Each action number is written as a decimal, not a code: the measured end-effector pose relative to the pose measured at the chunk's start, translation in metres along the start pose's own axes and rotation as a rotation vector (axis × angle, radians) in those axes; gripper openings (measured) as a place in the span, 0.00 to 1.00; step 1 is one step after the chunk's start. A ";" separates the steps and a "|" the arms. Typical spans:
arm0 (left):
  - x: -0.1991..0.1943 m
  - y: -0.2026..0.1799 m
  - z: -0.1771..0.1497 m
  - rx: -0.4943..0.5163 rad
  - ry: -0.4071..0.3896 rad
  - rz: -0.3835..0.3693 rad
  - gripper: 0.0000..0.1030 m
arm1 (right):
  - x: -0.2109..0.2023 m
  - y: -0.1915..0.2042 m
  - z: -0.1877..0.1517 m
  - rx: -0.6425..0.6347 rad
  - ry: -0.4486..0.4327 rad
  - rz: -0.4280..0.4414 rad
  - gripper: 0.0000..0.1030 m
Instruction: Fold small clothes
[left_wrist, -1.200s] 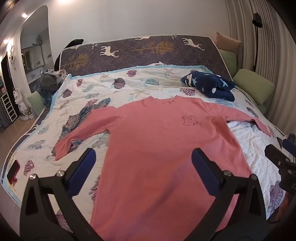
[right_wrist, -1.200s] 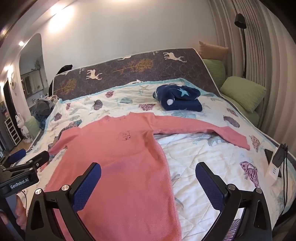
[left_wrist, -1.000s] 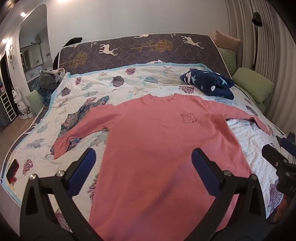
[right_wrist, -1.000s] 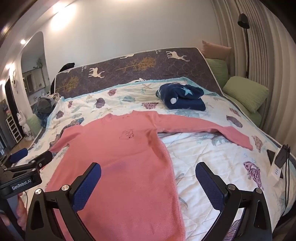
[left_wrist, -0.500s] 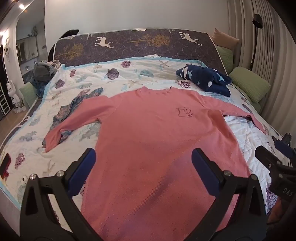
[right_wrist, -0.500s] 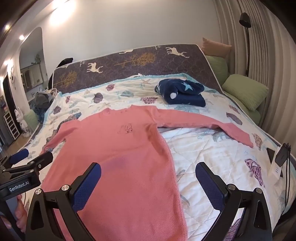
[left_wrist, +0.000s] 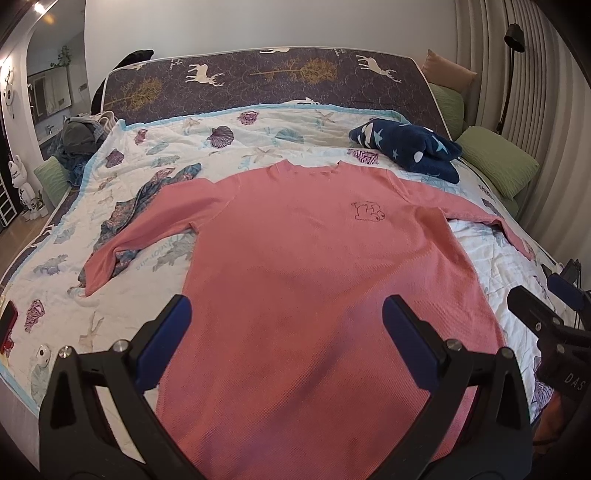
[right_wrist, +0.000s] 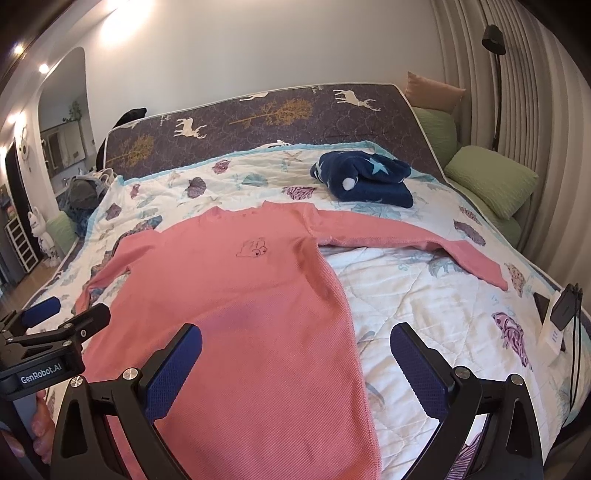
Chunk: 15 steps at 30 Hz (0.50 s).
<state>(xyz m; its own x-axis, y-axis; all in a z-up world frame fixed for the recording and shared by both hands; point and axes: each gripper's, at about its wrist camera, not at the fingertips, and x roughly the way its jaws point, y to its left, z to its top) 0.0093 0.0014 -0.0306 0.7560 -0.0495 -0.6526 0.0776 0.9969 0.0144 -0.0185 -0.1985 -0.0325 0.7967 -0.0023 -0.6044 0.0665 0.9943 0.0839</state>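
The pink long-sleeved top (left_wrist: 317, 258) lies flat, face up, on the shell-print quilt (right_wrist: 424, 288), sleeves spread toward 9 and 3 o'clock; no fold looks begun. Left gripper (left_wrist: 282, 334) and right gripper (right_wrist: 295, 354) hover above its hem at 6 o'clock, jaws wide, holding nothing. Next, I judge, each should pinch a sleeve or side edge. Readable: "GenRobot.AI", "DAS".

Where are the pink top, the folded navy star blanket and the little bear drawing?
pink top (left_wrist: 314, 280), left wrist view, middle of its body.
navy star blanket (right_wrist: 369, 177), right wrist view, its top fold.
bear drawing (left_wrist: 367, 211), left wrist view, on the top's chest.
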 end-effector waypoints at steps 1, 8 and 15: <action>0.001 0.001 0.000 0.001 0.003 -0.003 1.00 | 0.000 0.000 0.000 0.000 0.000 0.000 1.00; 0.009 0.001 -0.004 0.013 0.027 -0.027 1.00 | 0.002 0.002 0.000 -0.019 -0.001 -0.010 1.00; 0.011 -0.001 -0.009 0.037 0.037 -0.050 1.00 | 0.014 0.005 0.002 -0.031 0.022 -0.018 1.00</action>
<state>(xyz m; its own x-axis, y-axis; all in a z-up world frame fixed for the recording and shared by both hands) 0.0114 0.0009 -0.0448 0.7259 -0.0966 -0.6810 0.1395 0.9902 0.0082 -0.0060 -0.1939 -0.0393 0.7824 -0.0184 -0.6225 0.0619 0.9969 0.0483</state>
